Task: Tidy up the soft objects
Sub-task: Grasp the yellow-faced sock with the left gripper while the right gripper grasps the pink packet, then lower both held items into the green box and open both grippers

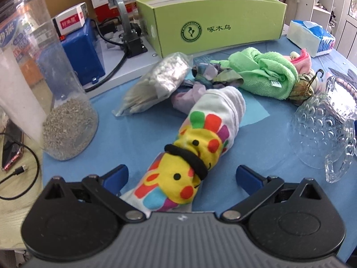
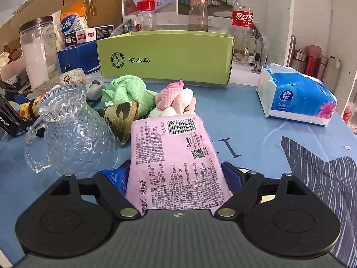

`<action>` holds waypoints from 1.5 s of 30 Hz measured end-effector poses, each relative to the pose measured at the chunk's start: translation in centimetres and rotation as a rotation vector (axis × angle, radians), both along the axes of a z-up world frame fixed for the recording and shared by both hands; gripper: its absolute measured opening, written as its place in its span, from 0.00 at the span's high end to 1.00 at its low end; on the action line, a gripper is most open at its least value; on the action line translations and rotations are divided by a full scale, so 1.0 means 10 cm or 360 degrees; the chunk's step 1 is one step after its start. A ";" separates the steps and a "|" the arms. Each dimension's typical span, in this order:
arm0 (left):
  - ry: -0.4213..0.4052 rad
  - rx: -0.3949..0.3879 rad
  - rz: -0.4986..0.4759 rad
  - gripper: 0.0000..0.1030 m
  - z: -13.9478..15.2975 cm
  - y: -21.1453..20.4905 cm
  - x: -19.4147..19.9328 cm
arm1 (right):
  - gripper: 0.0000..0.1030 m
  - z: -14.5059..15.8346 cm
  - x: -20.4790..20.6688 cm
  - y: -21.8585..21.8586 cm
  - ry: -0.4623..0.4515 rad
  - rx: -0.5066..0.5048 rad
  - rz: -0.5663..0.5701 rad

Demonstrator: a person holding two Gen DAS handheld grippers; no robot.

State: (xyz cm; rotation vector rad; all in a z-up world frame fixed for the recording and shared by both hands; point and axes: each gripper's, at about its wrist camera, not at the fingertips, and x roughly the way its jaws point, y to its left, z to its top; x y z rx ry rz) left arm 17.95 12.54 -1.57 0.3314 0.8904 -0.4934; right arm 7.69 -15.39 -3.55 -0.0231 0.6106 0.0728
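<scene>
My left gripper [image 1: 181, 175] is open, its blue fingers astride a rolled colourful sock [image 1: 196, 154] bound with a black hair band [image 1: 187, 158] on the blue cloth. My right gripper [image 2: 176, 174] is shut on a pink tissue pack [image 2: 176, 160], held above the table. Beyond lie a green towel [image 1: 265, 73] [image 2: 125, 89], a pink cloth [image 2: 171, 96], a leaf-print pouch [image 2: 122, 116], crumpled purple-grey fabric [image 1: 194, 89] and a bag of white pellets [image 1: 165, 73]. The open green box [image 1: 212, 22] [image 2: 165, 58] stands at the back.
A glass pitcher [image 1: 325, 122] [image 2: 71, 131] stands between the grippers. A clear jar [image 1: 44, 89] is at the left, a blue tissue pack [image 2: 296, 93] at the right. Bottles [image 2: 242, 22], small boxes and a blue device [image 1: 82, 51] line the back.
</scene>
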 end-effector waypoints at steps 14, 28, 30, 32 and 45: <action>-0.0119 -0.0079 0.0169 0.68 0.52 0.13 -0.34 | 0.53 0.31 -0.37 -0.34 -0.0111 0.0259 -0.0010; -0.0252 -0.0252 0.0264 0.67 1.34 -1.00 1.42 | 0.52 1.28 1.82 -0.47 -0.0324 0.0078 0.0108; -0.0221 -0.0212 0.0269 0.64 1.26 -1.13 1.68 | 0.52 1.20 2.11 -0.45 -0.0277 0.0083 0.0129; -0.0203 -0.0161 0.0297 0.57 1.15 -1.23 1.90 | 0.50 1.09 2.33 -0.44 -0.0232 0.0097 0.0152; -0.0386 -0.0135 0.0313 0.09 1.19 -1.19 1.66 | 0.44 1.03 2.38 -0.38 -0.0196 0.0170 0.0117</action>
